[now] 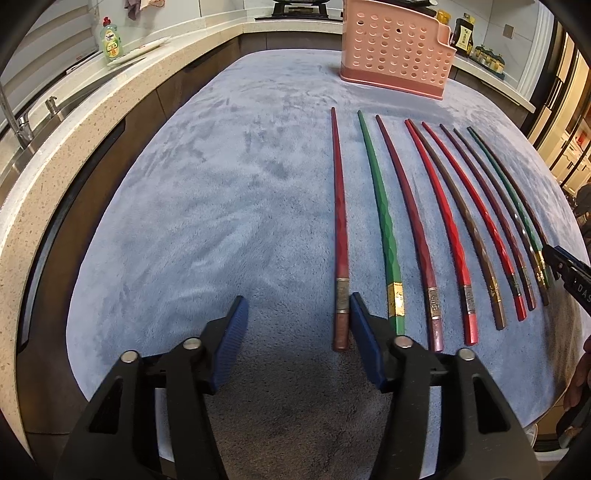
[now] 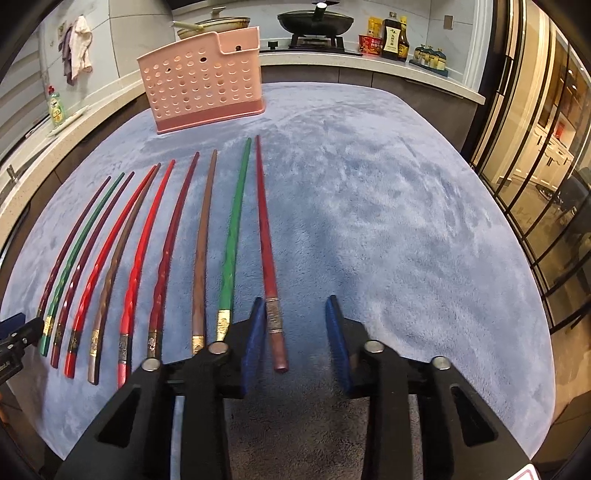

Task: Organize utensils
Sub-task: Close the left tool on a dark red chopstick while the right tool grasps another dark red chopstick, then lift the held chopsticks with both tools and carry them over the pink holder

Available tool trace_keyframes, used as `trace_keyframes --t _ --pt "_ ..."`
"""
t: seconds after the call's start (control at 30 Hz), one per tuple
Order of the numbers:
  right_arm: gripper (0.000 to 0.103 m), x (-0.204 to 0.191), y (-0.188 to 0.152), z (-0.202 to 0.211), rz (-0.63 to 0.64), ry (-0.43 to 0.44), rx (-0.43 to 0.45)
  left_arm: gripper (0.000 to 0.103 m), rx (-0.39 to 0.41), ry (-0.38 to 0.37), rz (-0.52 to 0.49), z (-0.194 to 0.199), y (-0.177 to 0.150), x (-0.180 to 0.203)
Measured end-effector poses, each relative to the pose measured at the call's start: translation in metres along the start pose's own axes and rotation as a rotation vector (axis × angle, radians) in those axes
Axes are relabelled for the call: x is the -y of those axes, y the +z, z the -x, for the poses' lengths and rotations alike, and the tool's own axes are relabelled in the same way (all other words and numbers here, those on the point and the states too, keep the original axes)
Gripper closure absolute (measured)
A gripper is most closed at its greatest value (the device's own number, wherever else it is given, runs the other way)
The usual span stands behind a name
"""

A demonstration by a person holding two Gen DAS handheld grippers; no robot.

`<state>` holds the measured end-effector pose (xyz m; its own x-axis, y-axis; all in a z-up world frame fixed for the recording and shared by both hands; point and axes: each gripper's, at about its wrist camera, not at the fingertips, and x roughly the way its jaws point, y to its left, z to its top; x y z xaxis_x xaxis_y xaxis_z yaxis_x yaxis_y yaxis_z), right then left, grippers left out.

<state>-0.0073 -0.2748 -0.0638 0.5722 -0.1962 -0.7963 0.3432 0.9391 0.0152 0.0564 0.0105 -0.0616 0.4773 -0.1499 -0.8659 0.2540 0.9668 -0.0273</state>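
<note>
Several chopsticks, red, green, maroon and brown, lie side by side on a blue-grey cloth (image 1: 221, 206). A pink perforated utensil holder (image 1: 397, 51) stands upright at the far end, and shows in the right wrist view (image 2: 203, 81) too. My left gripper (image 1: 295, 321) is open and empty, its right finger beside the butt of the leftmost dark red chopstick (image 1: 340, 236). My right gripper (image 2: 295, 332) is open, with the butt of the rightmost dark red chopstick (image 2: 267, 251) lying between its fingers, untouched. A green chopstick (image 2: 232, 243) lies just left of it.
The cloth (image 2: 388, 240) covers a table with open room on its left half in the left wrist view and right half in the right wrist view. A stone counter with sink (image 1: 22, 147) and dish soap (image 1: 110, 38) runs along the left. Stove, wok (image 2: 316, 20) and sauce bottles stand behind.
</note>
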Motion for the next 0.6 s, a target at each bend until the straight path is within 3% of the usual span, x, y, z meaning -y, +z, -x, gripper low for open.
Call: trace_keyframes --t 0.07,0.17,0.37,0.6 --pt "0.092 0.004 0.001 0.001 -0.014 0.011 -0.004 0.071 0.002 -0.012 0.005 0.001 0.001 -0.002" --pt "0.095 0.007 0.001 0.004 -0.024 0.021 -0.005 0.091 0.000 -0.045 0.016 0.002 0.003 -0.005" --pt "0.096 0.015 0.002 0.019 -0.045 0.031 0.018 0.096 0.013 -0.076 0.007 0.010 0.006 -0.005" --pt "0.096 0.023 0.033 0.064 -0.075 0.067 0.130 0.096 0.072 -0.127 0.062 0.044 0.031 -0.019"
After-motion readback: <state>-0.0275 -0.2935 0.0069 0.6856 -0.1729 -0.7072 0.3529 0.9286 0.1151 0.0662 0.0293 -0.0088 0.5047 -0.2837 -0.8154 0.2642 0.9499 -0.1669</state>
